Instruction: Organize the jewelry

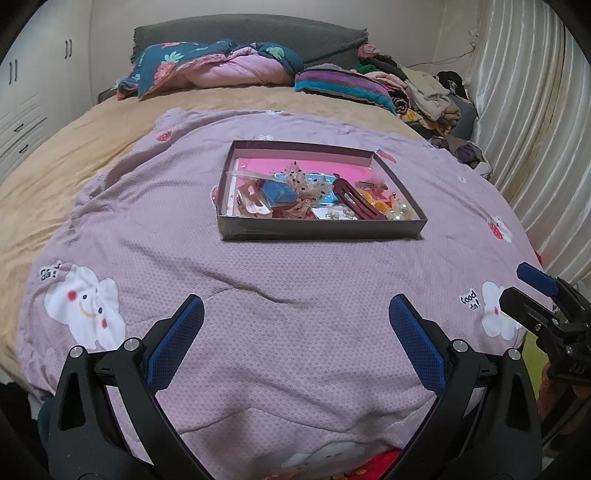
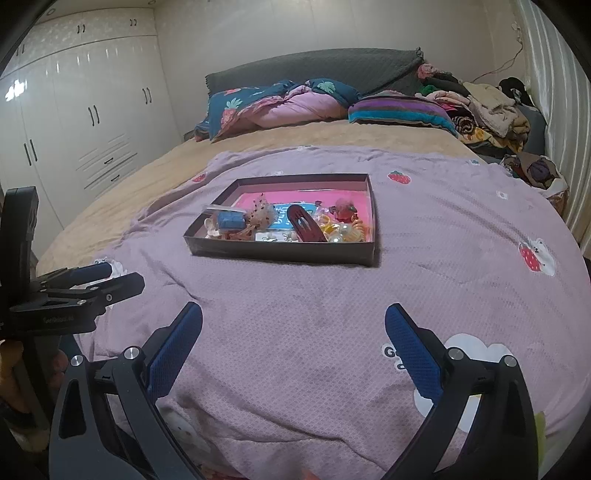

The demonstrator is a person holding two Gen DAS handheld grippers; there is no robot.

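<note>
A shallow dark rectangular cardboard tray (image 1: 321,230) with a pink lining lies flat on a lilac quilt (image 1: 258,295) printed with white clouds and strawberries. All the jewelry sits bunched in the tray's nearer half: a dark red-brown oval hair clip (image 1: 354,199) leaning toward the tray's right side, a small blue square box (image 1: 279,195) left of it, a sheer beige bow with dark dots (image 1: 297,181) between them, and pale pearl beads (image 1: 400,213) with orange pieces in the near right corner.

On the near side of the tray, well apart from it, both grippers hover over the quilt. The left gripper (image 1: 295,321) has its blue-padded jaws spread wide and empty. The right gripper (image 2: 293,325) is likewise wide open, holding nothing.

Beyond the tray lie a tan bedsheet (image 1: 92,155), a navy strawberry-print duvet (image 1: 207,66) and a grey headboard (image 1: 251,33). A pile of clothes (image 1: 424,92) is heaped beyond the tray to its right.
</note>
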